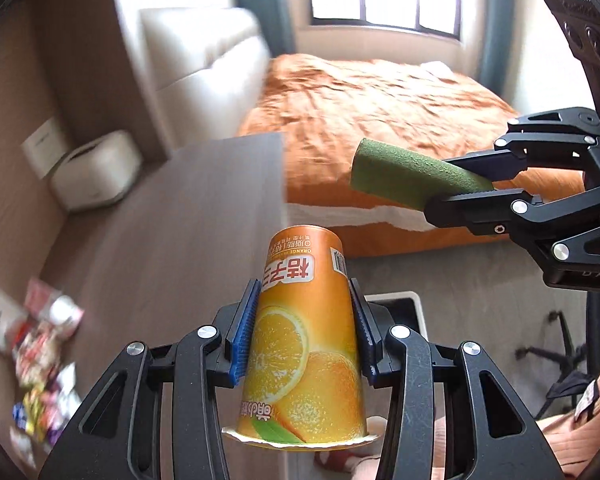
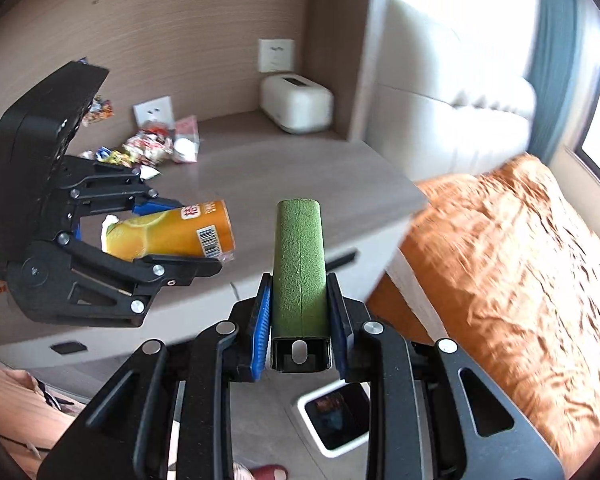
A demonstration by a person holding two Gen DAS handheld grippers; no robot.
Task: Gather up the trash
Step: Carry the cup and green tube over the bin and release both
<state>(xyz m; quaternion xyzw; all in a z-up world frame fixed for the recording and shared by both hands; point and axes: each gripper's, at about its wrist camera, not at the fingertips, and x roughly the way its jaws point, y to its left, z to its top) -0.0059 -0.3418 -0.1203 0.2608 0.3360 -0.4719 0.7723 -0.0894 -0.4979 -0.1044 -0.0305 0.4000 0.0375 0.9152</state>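
Cup (image 1: 306, 336), orange, is pinched by the left gripper (image 1: 305, 328), rim toward the camera, base pointing away along the fingers. Right gripper (image 2: 300, 312) pinches a green tube (image 2: 299, 264) lengthwise, above the bin (image 2: 332, 420).

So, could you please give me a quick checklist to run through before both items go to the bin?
1. Left gripper shut on the orange cup: ok, pads press both sides.
2. Right gripper shut on the green stick: ok, clamped near its base.
3. Bin in sight and open: ok, on the floor below the right gripper.
4. Room left in the bin: cannot tell; something dark lies inside.
5. Cup empty: cannot tell; its mouth faces the camera side, inside hidden.
6. Trash left on the desk: not ok, wrappers remain by the wall.
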